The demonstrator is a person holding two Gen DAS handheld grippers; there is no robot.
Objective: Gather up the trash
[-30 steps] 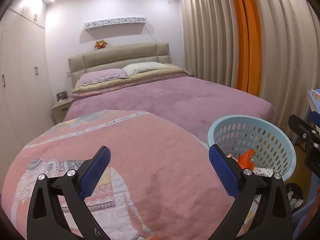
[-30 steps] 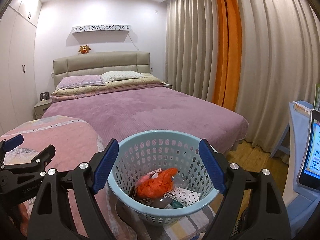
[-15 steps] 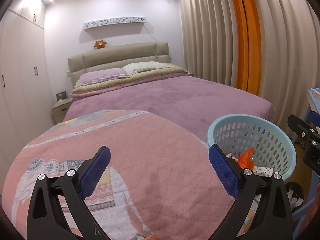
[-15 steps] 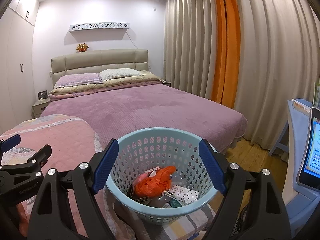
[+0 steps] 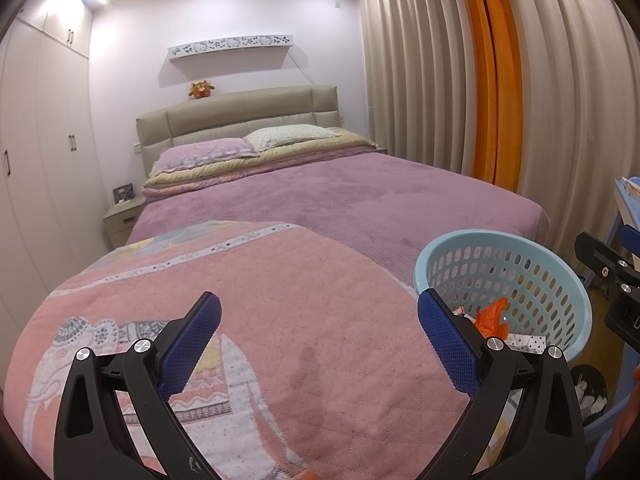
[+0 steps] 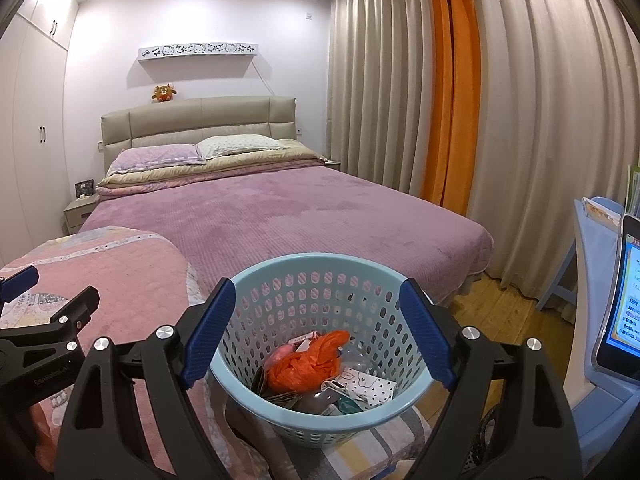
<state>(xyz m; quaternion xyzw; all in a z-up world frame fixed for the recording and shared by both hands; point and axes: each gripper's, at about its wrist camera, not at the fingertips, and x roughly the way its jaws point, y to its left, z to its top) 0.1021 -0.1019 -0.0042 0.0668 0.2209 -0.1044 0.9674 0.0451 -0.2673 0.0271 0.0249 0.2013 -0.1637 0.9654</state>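
So both are empty right now. The left hand-held gripper hangs spread wide over the pink quilted blanket with the elephant print, nothing between its blue pads. The right hand-held gripper is released too, sitting above the light blue perforated plastic basket. Inside the basket: a crumpled orange plastic bag, some white patterned paper wrappers, other bits I can't make out.

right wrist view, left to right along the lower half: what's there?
Left gripper → pink quilt → blue perforated basket with orange plastic bag inside → wooden floor → lit screen.
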